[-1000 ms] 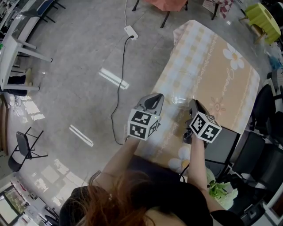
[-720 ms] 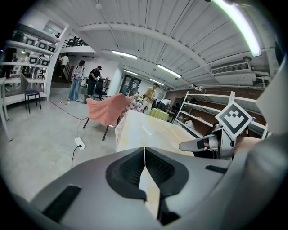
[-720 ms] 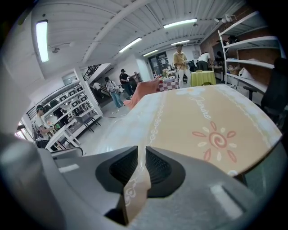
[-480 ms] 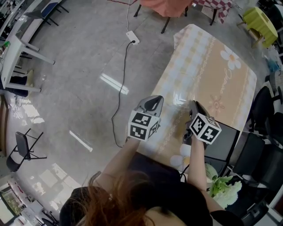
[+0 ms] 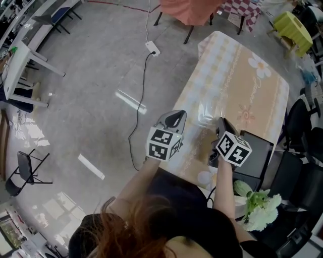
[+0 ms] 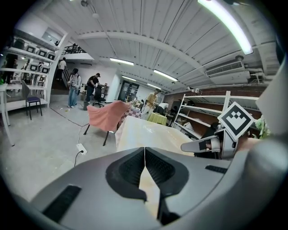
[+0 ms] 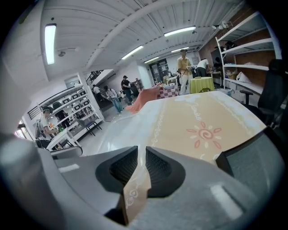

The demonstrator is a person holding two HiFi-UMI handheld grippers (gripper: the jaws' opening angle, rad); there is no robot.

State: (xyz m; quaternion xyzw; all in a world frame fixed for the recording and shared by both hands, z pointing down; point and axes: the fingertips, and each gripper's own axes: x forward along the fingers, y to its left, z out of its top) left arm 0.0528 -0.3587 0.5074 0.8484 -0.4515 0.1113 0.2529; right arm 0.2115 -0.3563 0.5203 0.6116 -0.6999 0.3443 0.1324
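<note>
I hold both grippers side by side over the near end of a long table [image 5: 251,89] covered with a beige cloth with flower prints. My left gripper [image 5: 175,117] hangs over the table's left edge. Its jaws meet at the tips [image 6: 144,148] with nothing between them. My right gripper [image 5: 221,121] hovers over the cloth near a black chair back [image 5: 255,157]. Its jaws [image 7: 141,148] stand almost together, leaving a thin slit that holds nothing. The sun print [image 7: 203,134] on the cloth lies ahead of it.
A white power strip [image 5: 152,48] and its cable lie on the grey floor to the left. A chair draped in pink cloth [image 5: 189,7] stands at the table's far end. Black office chairs [image 5: 298,121] line the right side. A white flower bunch [image 5: 258,207] sits at bottom right. People stand far off [image 6: 74,87].
The head view has drifted a little, bringing the flower bunch further into sight. The black chair back now shows at the right of the right gripper view. Both grippers have barely moved.
</note>
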